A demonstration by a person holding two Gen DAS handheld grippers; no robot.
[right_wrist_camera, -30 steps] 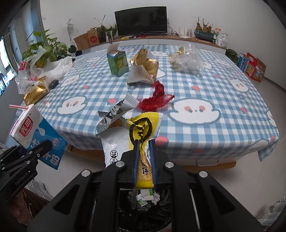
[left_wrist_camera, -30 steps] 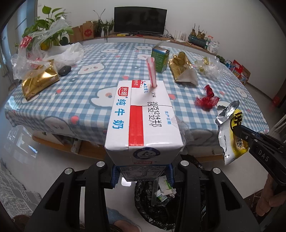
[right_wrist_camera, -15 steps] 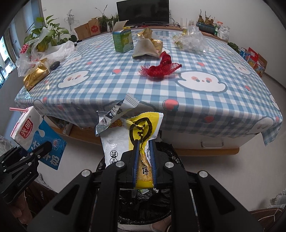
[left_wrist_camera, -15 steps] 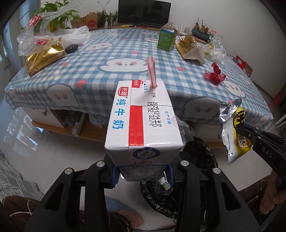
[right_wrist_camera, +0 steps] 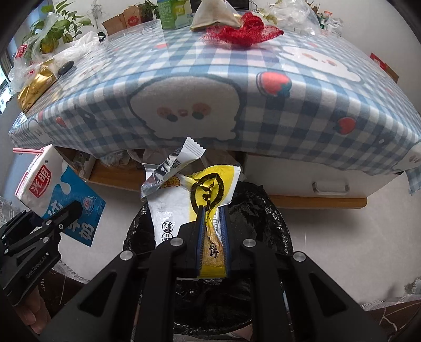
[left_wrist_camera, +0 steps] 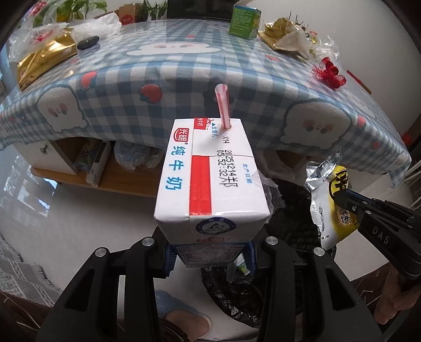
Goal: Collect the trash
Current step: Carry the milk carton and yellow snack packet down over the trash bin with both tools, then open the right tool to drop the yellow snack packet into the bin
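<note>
My left gripper (left_wrist_camera: pixel 210 256) is shut on a white and blue milk carton (left_wrist_camera: pixel 210 181) with a pink straw, held above the black-lined trash bin (left_wrist_camera: pixel 297 207). The carton also shows in the right wrist view (right_wrist_camera: pixel 44 189), at the left. My right gripper (right_wrist_camera: pixel 212 223) is shut on a torn yellow and silver snack wrapper (right_wrist_camera: pixel 194 194), held over the bin (right_wrist_camera: pixel 265 213). The wrapper also shows in the left wrist view (left_wrist_camera: pixel 329 202), at the right. Both grippers are below the table's edge.
The table with a blue checked cloth (right_wrist_camera: pixel 289 105) stands just behind the bin. On it lie a red mesh scrap (right_wrist_camera: pixel 242 33), a green carton (left_wrist_camera: pixel 244 22), gold bags (left_wrist_camera: pixel 44 58) and plastic bags. A shelf with items sits under the table.
Both grippers have dropped from table height to below the table's edge, with the carton and the wrapper still held. The bin is now closer beneath them.
</note>
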